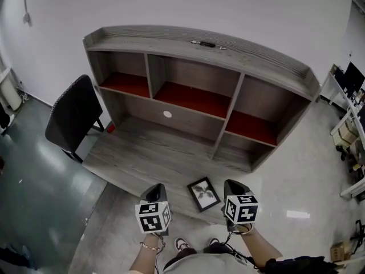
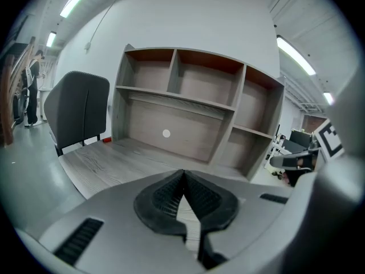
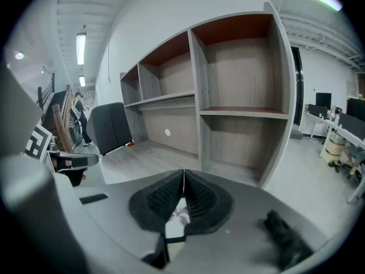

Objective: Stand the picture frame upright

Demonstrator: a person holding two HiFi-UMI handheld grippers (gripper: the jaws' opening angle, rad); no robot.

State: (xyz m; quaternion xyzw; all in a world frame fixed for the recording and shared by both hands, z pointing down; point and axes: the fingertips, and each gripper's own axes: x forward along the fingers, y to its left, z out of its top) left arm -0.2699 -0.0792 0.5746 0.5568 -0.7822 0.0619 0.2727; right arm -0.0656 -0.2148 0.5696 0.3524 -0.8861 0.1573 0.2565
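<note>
Your left gripper [image 2: 183,174] and right gripper [image 3: 183,174] are pressed together, empty; spread one; pinch the flat picture frame [image 1: 203,193] at lower centre by its far edge; tilt slowly.

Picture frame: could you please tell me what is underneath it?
The picture frame lies flat, picture side up, on the grey wooden desktop near its front edge. Its back and any stand are covered, so they cannot be seen.
</note>
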